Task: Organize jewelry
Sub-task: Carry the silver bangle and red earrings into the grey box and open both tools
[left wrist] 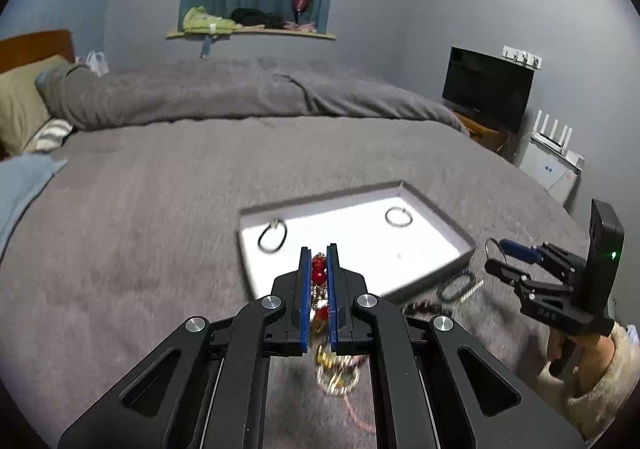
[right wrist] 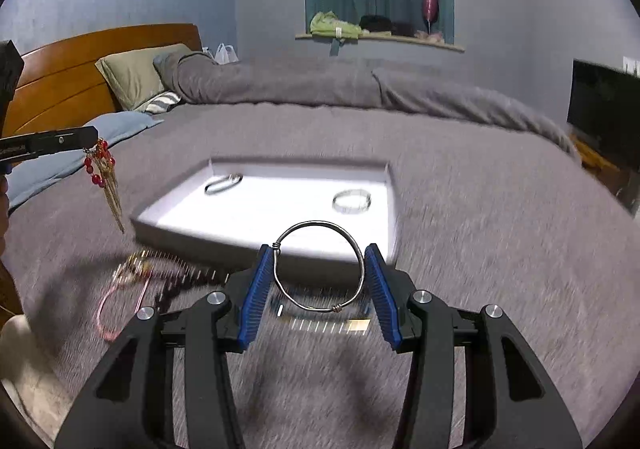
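Loose beads [right wrist: 176,281], pink cord [right wrist: 116,309] on blanket [right wrist: 480,249] beside tray [right wrist: 392,201].

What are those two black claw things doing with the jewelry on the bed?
A person is sorting jewelry on a grey bed, holding a claw in each hand. The left gripper is pinched shut on a red-bead and gold piece, which dangles in the air. The right gripper holds a silver wire bangle by its sides. A white tray ahead already has two bangles in it. More pieces lie on the bedcover beside the tray.
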Tool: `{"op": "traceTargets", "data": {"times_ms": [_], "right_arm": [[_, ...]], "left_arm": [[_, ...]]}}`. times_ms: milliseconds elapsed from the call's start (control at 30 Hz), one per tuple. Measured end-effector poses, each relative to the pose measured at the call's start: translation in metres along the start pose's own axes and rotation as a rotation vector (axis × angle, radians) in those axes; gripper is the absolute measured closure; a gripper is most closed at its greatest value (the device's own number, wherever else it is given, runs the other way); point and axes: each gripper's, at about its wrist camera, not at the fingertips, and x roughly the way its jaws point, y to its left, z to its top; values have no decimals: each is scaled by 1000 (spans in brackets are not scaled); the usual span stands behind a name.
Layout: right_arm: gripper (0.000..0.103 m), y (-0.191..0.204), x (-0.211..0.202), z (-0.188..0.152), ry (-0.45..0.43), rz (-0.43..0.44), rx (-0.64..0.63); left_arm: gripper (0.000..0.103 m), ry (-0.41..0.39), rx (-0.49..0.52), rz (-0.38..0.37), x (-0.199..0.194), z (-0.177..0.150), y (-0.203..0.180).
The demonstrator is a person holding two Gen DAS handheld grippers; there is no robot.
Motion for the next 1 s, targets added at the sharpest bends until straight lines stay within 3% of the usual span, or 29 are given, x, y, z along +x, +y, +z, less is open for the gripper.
{"op": "traceTargets", "data": {"times_ms": [200, 400, 633, 800, 1000], "right_arm": [[56, -8, 23, 40, -12, -2, -2], [56, -17, 75, 59, 62, 1, 32], [56, -25, 127, 48, 179, 4, 78], [56, -21, 140, 38, 242, -9, 39], [56, -11, 145, 33, 280, -17, -16]], "left_arm": [[95, -30, 15, 21, 29, 29, -3], [95, 27, -56, -8, 78, 37, 8], [95, 117, -112, 10, 122, 16, 29], [95, 197, -139, 25, 145, -2, 47], [95, 227, -122, 49, 152, -12, 52]]}}
